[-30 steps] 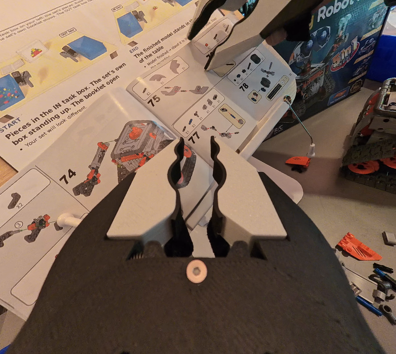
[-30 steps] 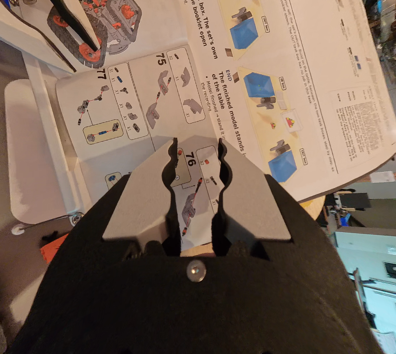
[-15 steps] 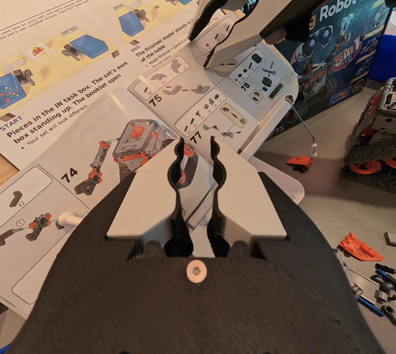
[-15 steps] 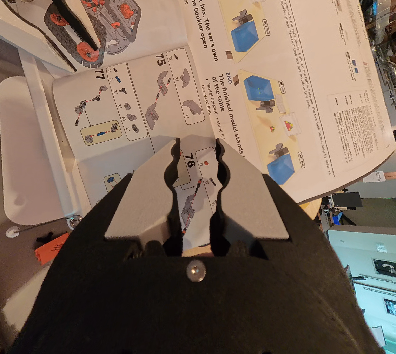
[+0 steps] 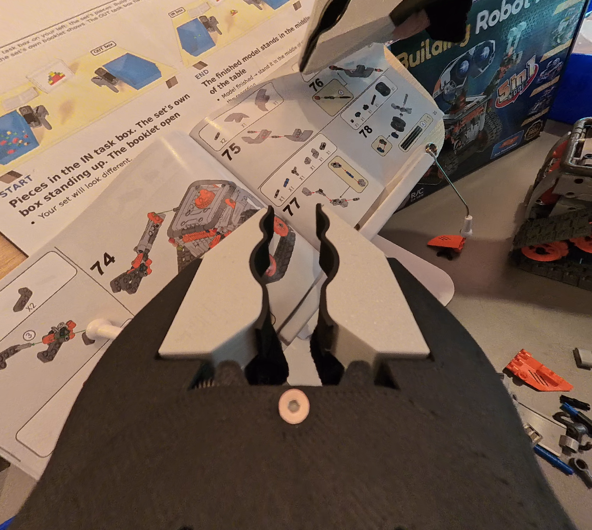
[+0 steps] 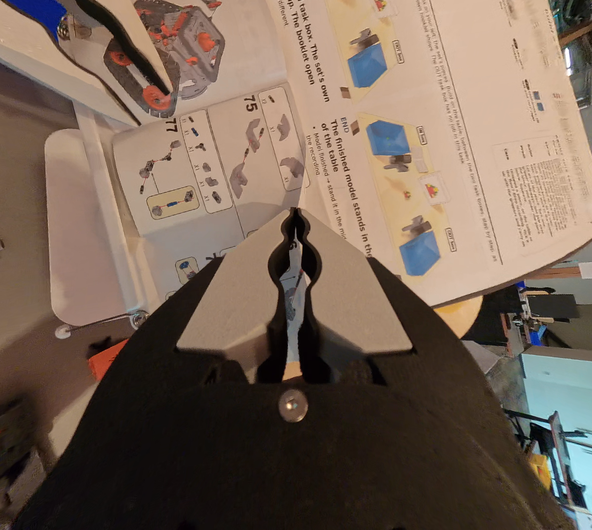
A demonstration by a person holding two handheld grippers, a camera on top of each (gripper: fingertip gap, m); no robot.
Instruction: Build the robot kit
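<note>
left tool (image 5: 293, 216): grey two-finger tool on a black body, fingers standing apart with a clear gap, gripping nothing; hovering over the left page of the open white instruction booklet (image 5: 179, 194), tips over the printed tracked model.
right tool (image 6: 294, 213): same build, fingertips pressed together, pinching the top edge of the booklet's right page (image 6: 224, 168); page paper showing in the gap between the fingers.
booklet: lying open on a white plastic book stand (image 6: 80, 226); a thin wire page clip (image 5: 448, 181) hanging off the stand's right corner.
behind booklet: large white printed instruction sheet (image 5: 128, 50), partly under the booklet.
counter (image 5: 480, 338): grey, carrying a dark blue cardboard kit box (image 5: 499, 66) standing just right of the stand, a grey-and-orange tracked model (image 5: 557, 213) near the right edge, and loose orange, black and blue parts (image 5: 538, 376) at lower right.
</note>
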